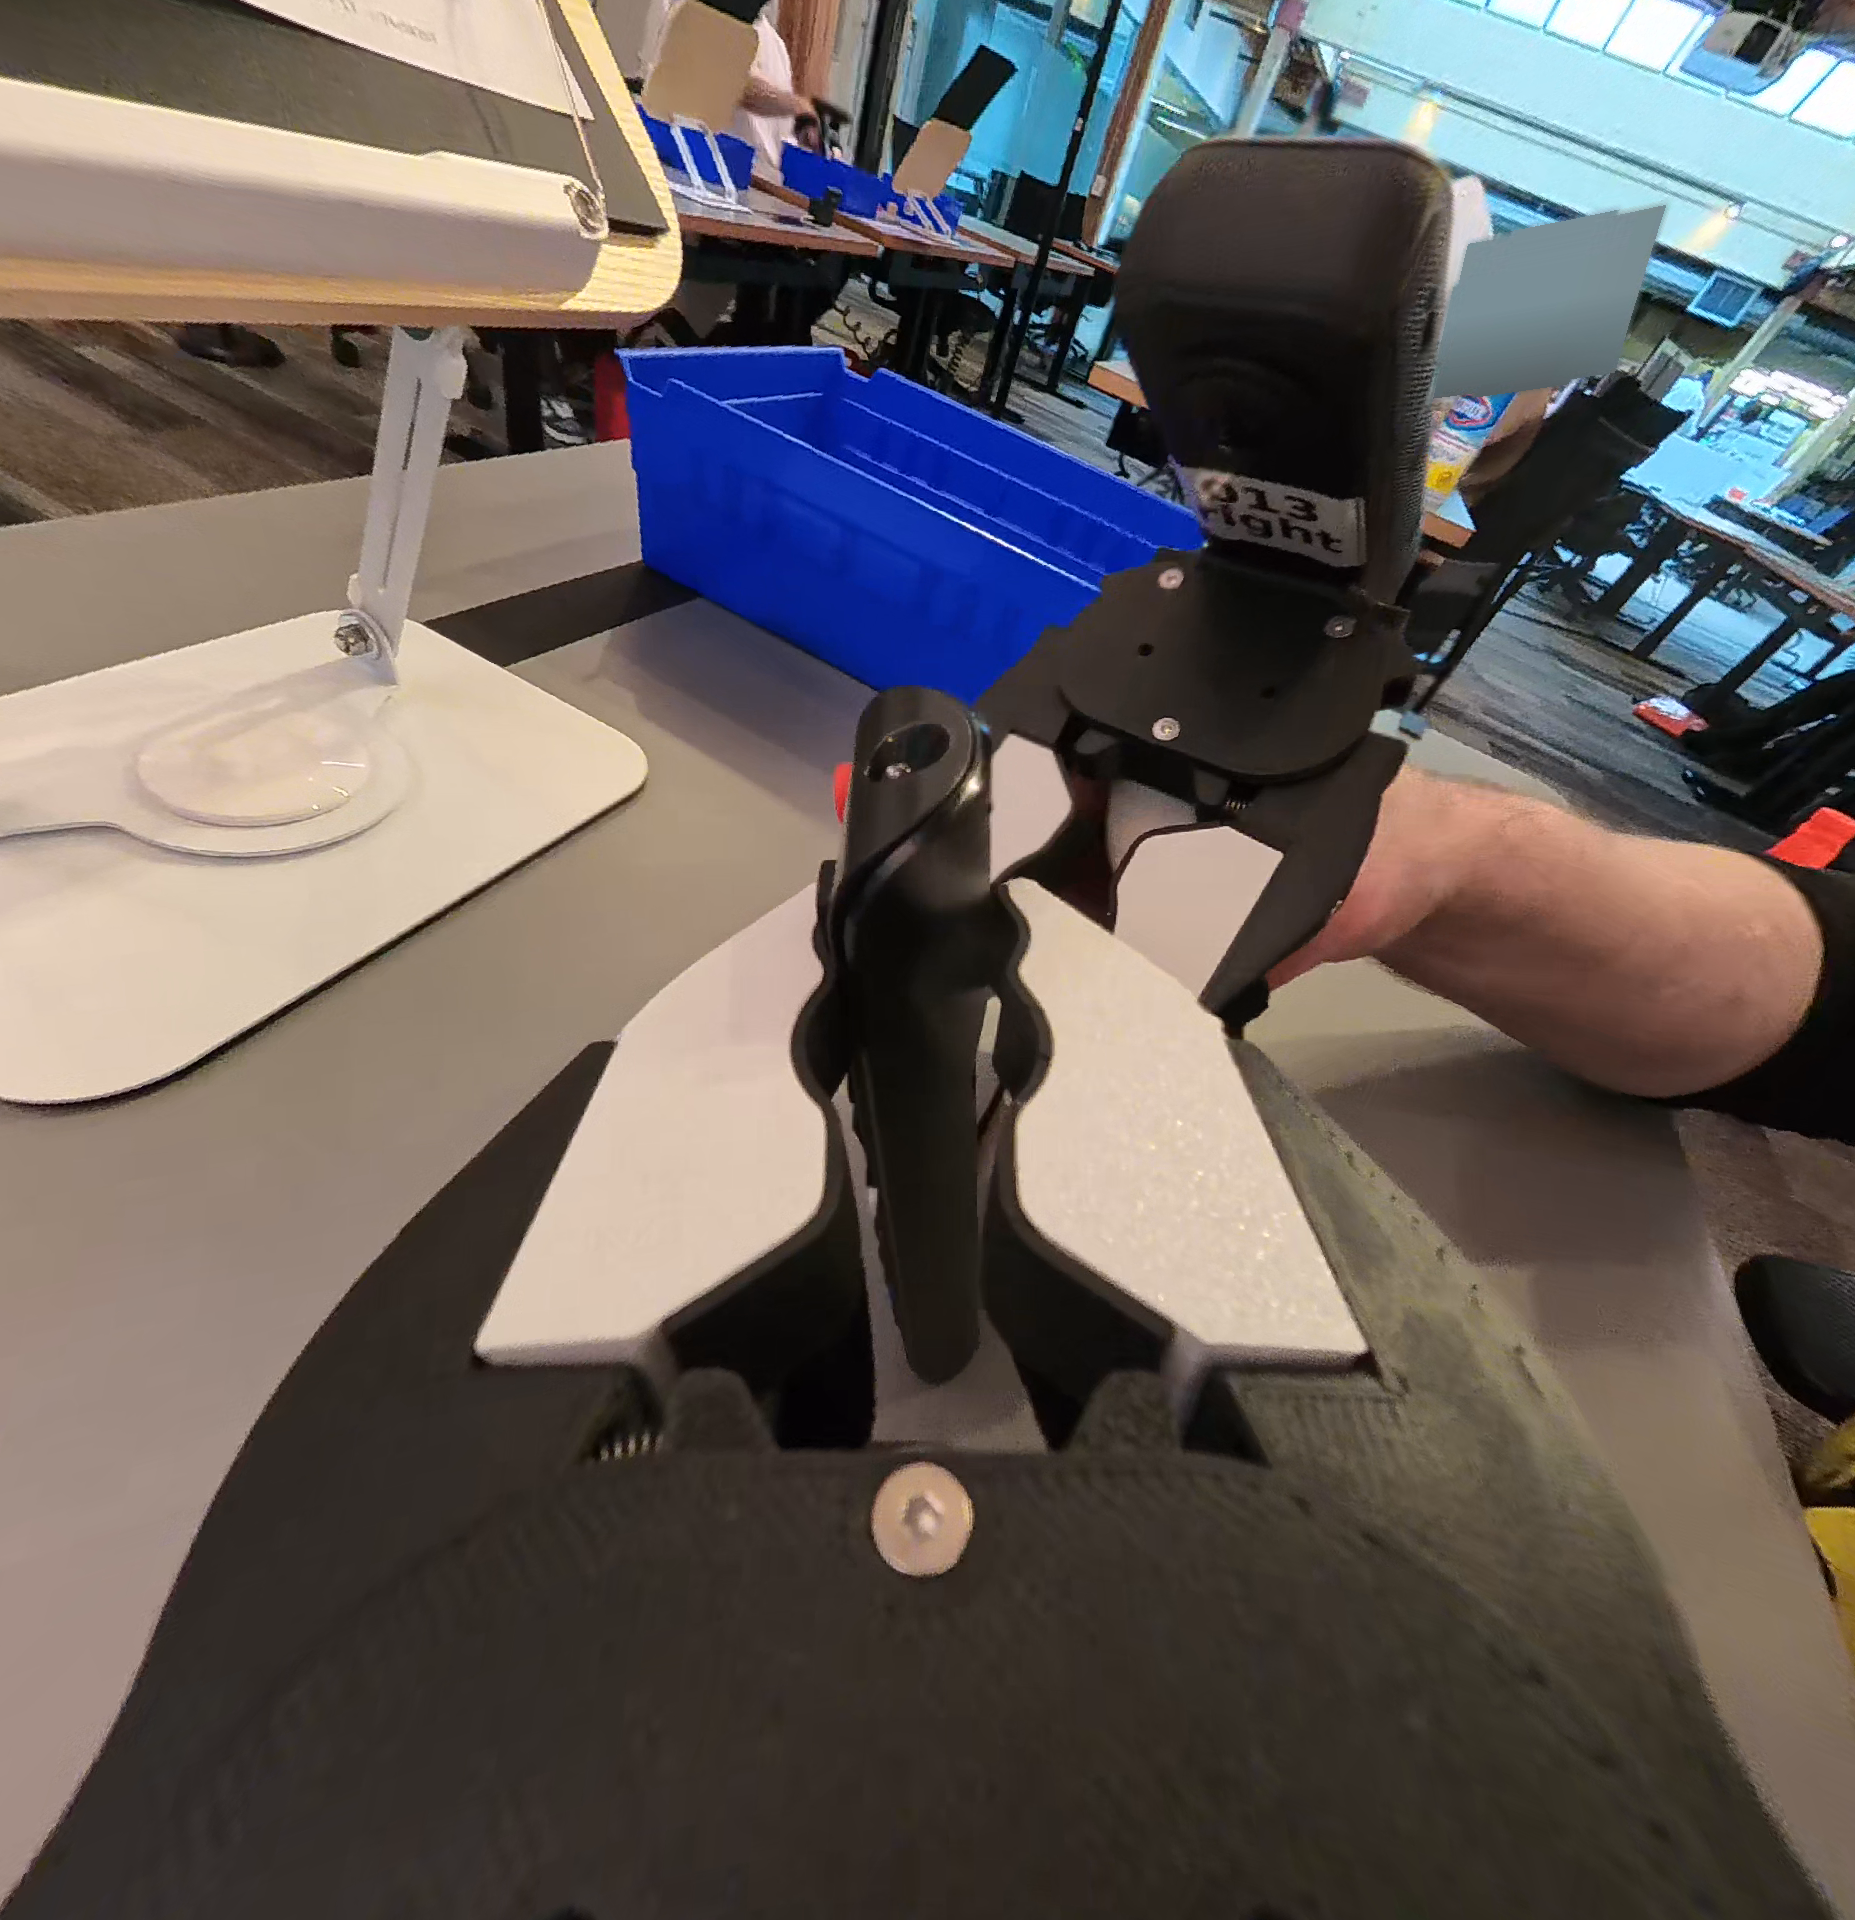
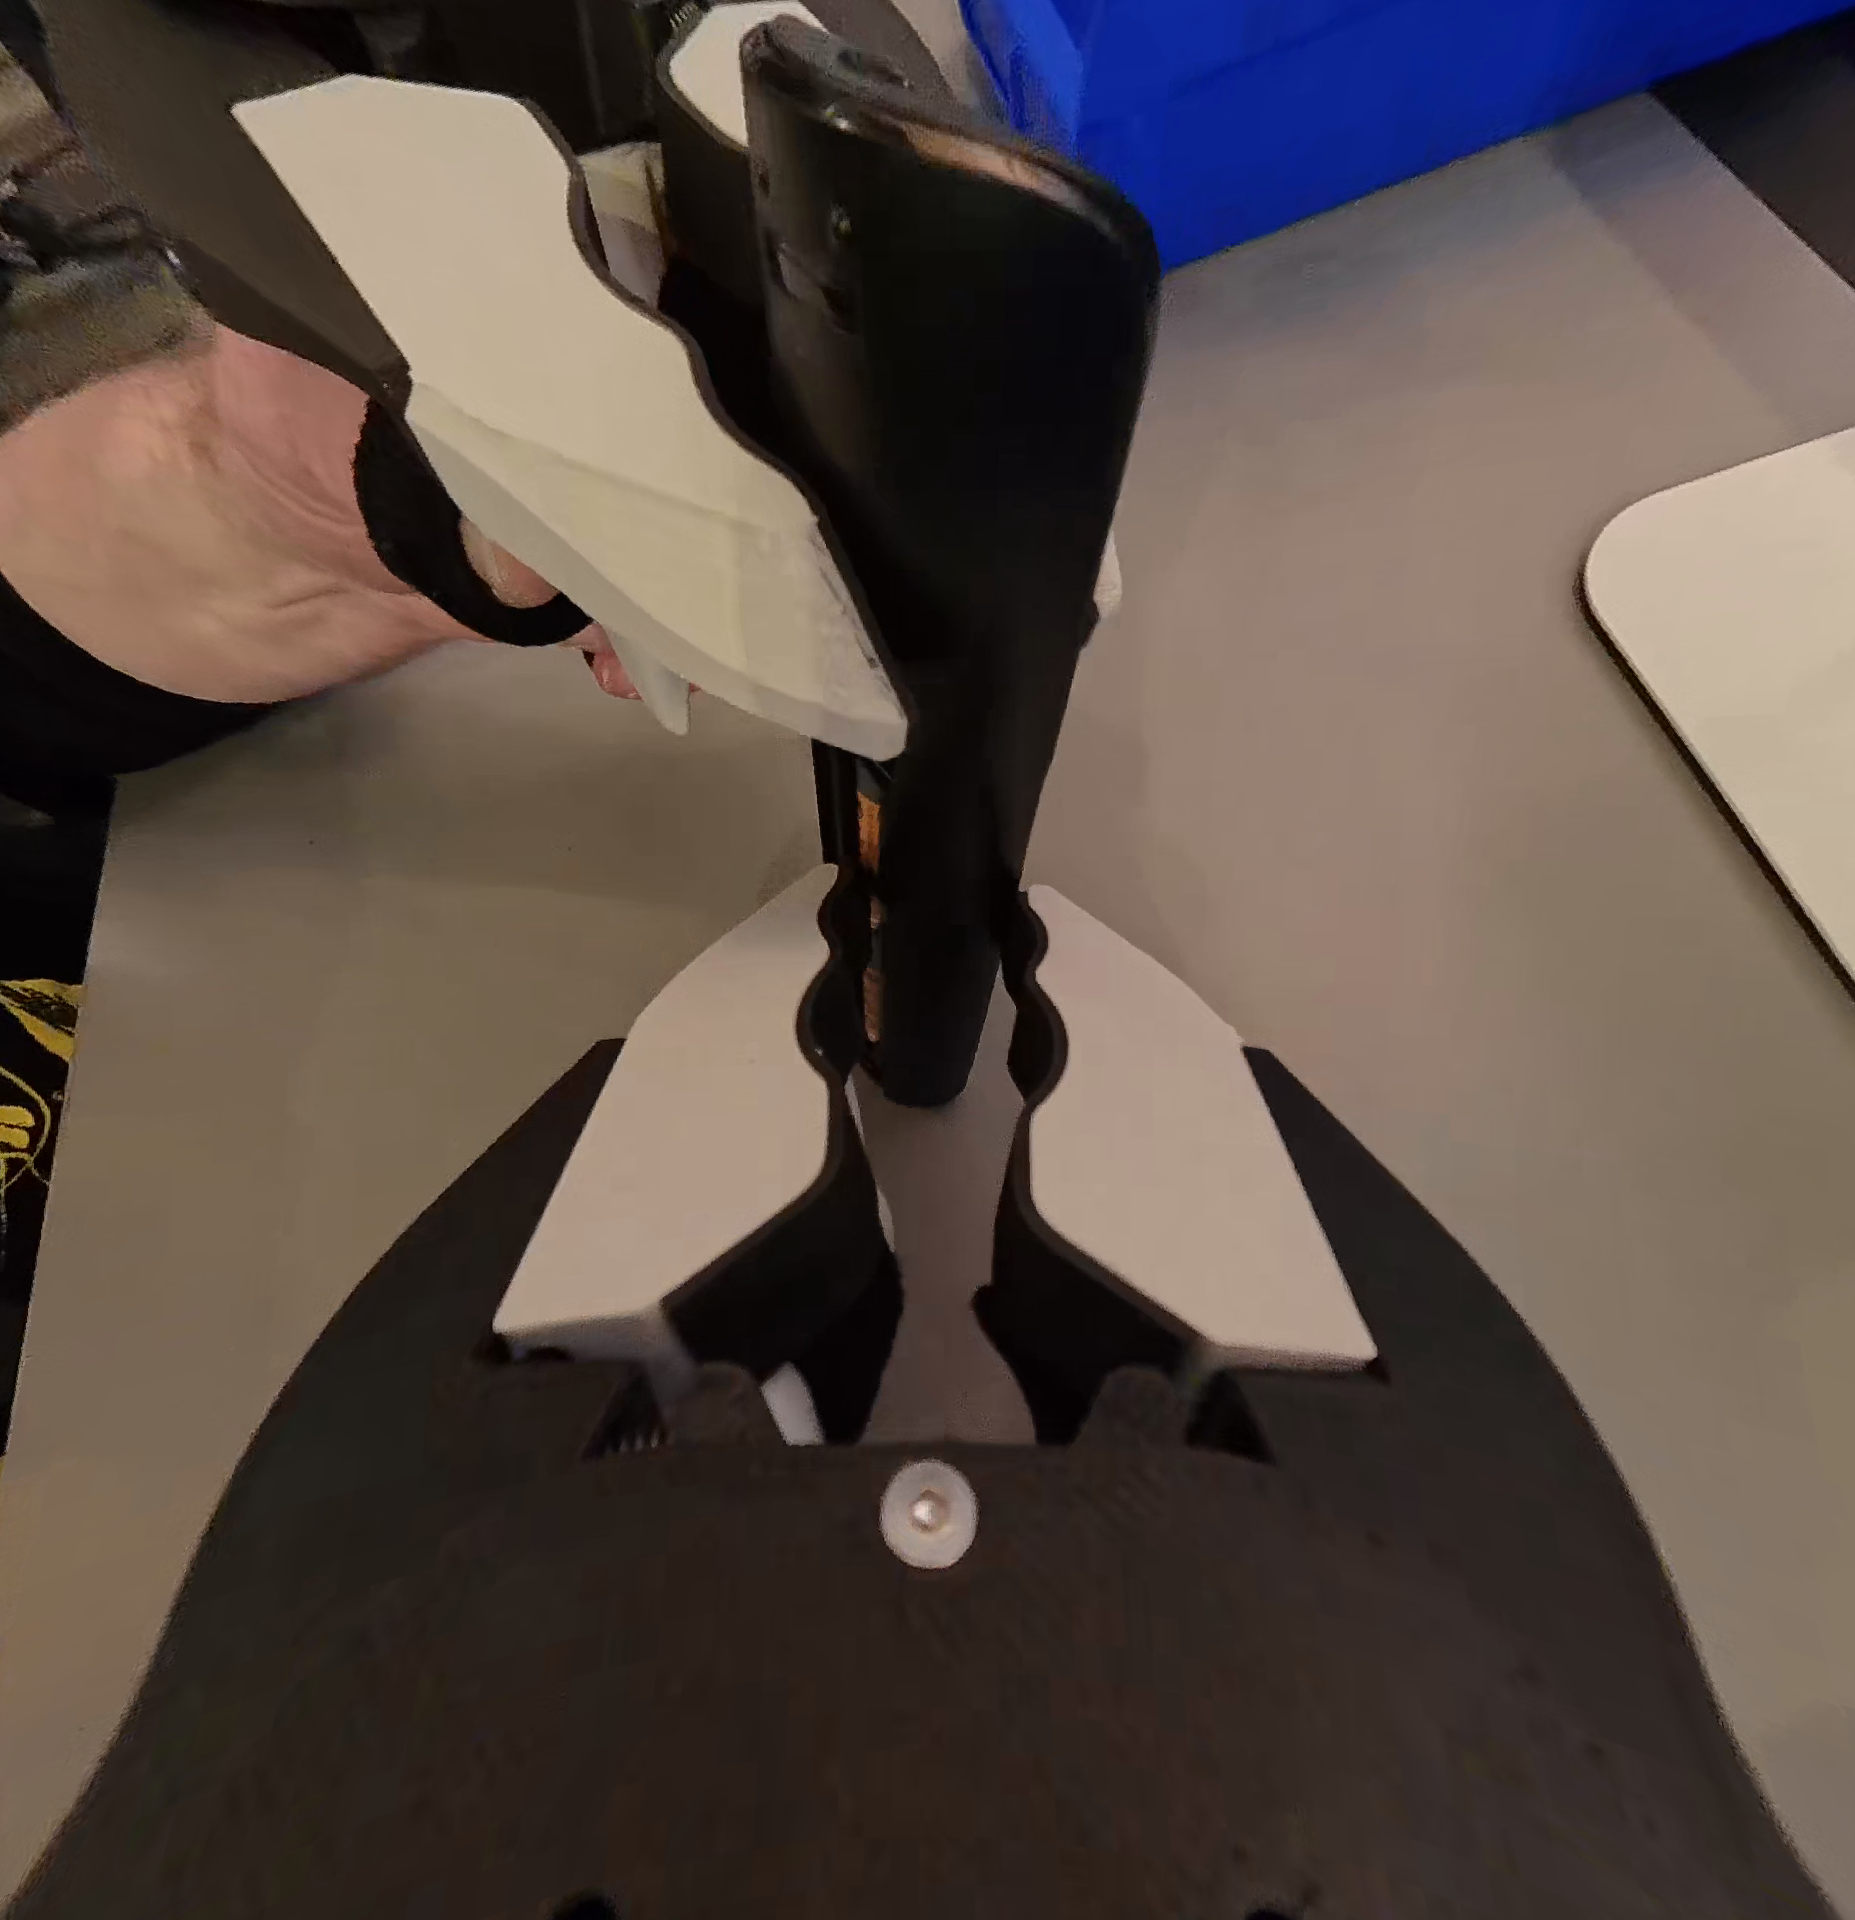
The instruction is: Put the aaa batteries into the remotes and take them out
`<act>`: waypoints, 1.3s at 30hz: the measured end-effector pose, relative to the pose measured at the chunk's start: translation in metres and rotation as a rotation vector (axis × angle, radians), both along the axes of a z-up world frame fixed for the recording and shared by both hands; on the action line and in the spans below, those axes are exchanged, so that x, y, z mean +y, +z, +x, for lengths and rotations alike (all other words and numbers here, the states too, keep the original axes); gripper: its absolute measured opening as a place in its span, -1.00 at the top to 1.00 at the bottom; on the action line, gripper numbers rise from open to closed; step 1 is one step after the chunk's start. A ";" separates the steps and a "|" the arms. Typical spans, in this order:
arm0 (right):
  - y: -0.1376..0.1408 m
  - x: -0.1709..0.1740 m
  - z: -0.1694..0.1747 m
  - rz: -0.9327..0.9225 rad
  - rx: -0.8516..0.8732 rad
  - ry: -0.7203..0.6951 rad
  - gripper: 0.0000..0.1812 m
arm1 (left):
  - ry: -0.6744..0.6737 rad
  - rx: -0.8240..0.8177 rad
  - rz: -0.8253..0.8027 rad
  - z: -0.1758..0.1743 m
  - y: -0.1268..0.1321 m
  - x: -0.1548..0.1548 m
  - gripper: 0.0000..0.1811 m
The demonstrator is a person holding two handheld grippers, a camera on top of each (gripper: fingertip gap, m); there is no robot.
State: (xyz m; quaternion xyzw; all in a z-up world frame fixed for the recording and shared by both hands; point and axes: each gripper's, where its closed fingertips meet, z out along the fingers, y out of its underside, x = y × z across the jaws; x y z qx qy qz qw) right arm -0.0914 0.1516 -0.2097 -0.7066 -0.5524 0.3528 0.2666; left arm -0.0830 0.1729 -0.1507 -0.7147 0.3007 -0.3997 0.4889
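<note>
White metal tablet stand with a flat rounded base (image 1: 279, 831) at far left on the grey desk (image 1: 279, 1299); behind centre, an open blue plastic storage bin (image 1: 881, 520). At centre, the slim black plastic remote (image 1: 918, 1039) is held clear of the desk, gripped at both ends. The left gripper (image 1: 918, 1023), white-faced with black scalloped jaws, is closed on the remote's body, the remote running forward between the jaws along their length. At right, the right gripper (image 2: 923, 977) is likewise closed to a narrow gap, pinching the near end of the remote (image 2: 944, 520); along that end's left edge a strip of copper-coloured metal shows, probably a contact or a battery, though which cannot be told. The right hand (image 1: 1525, 914) rests low by the desk behind its gripper; the left hand (image 2: 206, 520) appears in the right wrist view. No loose battery or separate cover is visible. Risks, as judged: with both jaws clamping one slippery shell, opposed pulling or twisting could make the remote slip from one grip, or could eject a battery onto the desk or off its edge; squeezing over the cover may also stop it sliding.
</note>
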 end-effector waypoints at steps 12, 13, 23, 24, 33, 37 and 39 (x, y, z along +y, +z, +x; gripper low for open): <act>0.003 -0.005 0.001 -0.014 0.156 -0.180 0.73 | 0.098 -0.008 0.087 -0.003 0.004 -0.009 0.72; 0.004 -0.006 0.001 -0.022 0.184 -0.204 0.72 | 0.106 -0.004 0.096 -0.002 0.004 -0.009 0.72; -0.001 -0.008 -0.002 -0.127 0.193 -0.248 0.77 | 0.164 -0.014 0.116 -0.009 0.002 -0.008 0.72; 0.000 -0.010 -0.003 -0.161 0.213 -0.235 0.69 | 0.151 -0.021 0.113 -0.006 0.003 -0.011 0.72; -0.003 -0.010 -0.005 -0.134 0.208 -0.240 0.70 | 0.169 -0.033 0.108 -0.009 0.001 -0.009 0.72; -0.005 -0.010 -0.004 -0.115 0.148 -0.232 0.70 | 0.186 -0.056 0.101 -0.010 0.001 -0.007 0.72; -0.006 -0.010 -0.004 -0.082 0.085 -0.215 0.71 | 0.186 -0.060 0.100 -0.010 0.001 -0.007 0.72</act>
